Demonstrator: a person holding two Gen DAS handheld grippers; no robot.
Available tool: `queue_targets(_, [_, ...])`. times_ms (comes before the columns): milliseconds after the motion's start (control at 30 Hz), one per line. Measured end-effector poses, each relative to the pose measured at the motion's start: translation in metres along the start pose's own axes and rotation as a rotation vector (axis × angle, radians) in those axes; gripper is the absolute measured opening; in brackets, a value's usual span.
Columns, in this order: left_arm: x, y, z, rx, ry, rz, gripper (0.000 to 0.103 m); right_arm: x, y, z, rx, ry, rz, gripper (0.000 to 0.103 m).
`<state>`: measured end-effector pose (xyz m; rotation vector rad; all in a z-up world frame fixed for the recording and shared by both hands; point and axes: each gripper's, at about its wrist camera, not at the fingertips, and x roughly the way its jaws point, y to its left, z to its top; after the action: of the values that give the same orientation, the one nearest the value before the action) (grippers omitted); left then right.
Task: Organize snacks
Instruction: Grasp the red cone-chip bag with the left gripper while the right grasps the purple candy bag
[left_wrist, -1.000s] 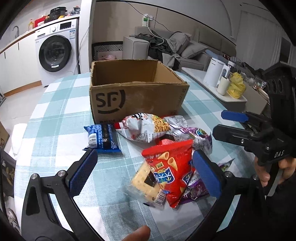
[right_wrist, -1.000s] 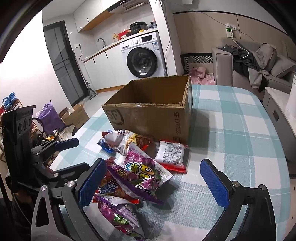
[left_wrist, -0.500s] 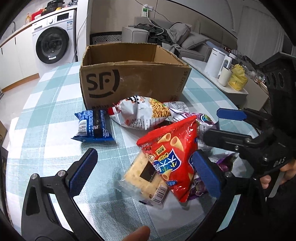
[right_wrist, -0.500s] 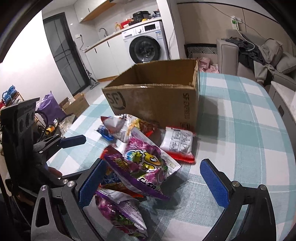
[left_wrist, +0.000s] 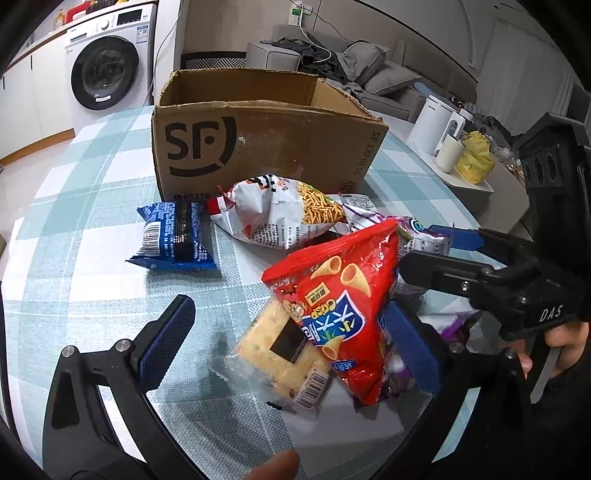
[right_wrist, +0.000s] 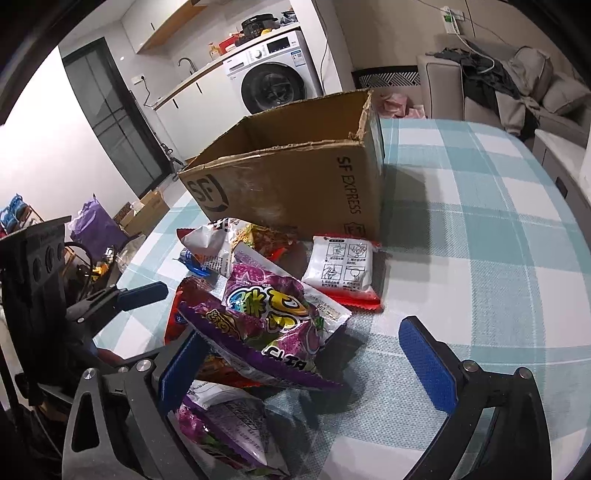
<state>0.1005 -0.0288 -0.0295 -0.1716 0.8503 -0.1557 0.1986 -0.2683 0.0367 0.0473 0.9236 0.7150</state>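
Over the last second you have brought both tongs in closer over the snack pile, and the cardboard box (left_wrist: 258, 144) now looms larger ahead of them; nothing has been gripped, and from what shows of the box's inside, no snack is in it, so the sorting looks barely begun. Your left tongs (left_wrist: 291, 343) stand wide apart, with the red corn-cone bag (left_wrist: 340, 306) and the clear-wrapped cracker pack (left_wrist: 273, 350) lying between the pads. Your right tongs (right_wrist: 306, 362) are also apart, with the purple snack bag (right_wrist: 273, 325) between the pads and against the left pad. Ahead of the left tongs lie the blue cookie packet (left_wrist: 173, 240) and the white noodle-snack bag (left_wrist: 277, 214), just before the box on the checked worktop (left_wrist: 92, 177). The box reads "SF" on its front and "SF EXPRESS" on its side; the red bag carries "Crisp" amid Chinese characters, and the right tongs' handle reads "DAS".
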Motion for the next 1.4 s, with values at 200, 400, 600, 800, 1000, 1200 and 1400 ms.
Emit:
queue_targets(200, [0.011, 0.003, -0.001, -0.033, 0.024, -0.048, 0.102, 0.003, -0.002, -0.001, 0.025, 0.010, 0.057, 0.090])
queue_targets(400, [0.019, 0.008, 0.002, -0.058, 0.032, -0.074, 0.102, 0.007, -0.005, -0.001, 0.045, 0.017, 0.075, 0.084])
queue_targets(600, [0.025, 0.008, 0.005, -0.060, 0.057, -0.100, 0.102, 0.009, -0.002, -0.002, 0.037, 0.016, 0.082, 0.072])
queue_targets(800, [0.032, 0.010, 0.008, -0.077, 0.071, -0.150, 0.096, 0.011, 0.005, -0.004, 0.003, 0.007, 0.073, 0.050])
queue_targets(1000, [0.033, -0.002, 0.010, -0.035, 0.080, -0.176, 0.094, 0.010, 0.006, -0.005, -0.011, -0.001, 0.058, 0.043])
queue_targets(1200, [0.047, -0.001, 0.015, -0.071, 0.097, -0.178, 0.094, 0.008, 0.007, -0.005, -0.024, -0.007, 0.066, 0.042])
queue_targets(1400, [0.051, 0.003, 0.019, -0.074, 0.074, -0.180, 0.081, 0.006, 0.009, -0.004, -0.027, -0.007, 0.077, 0.042])
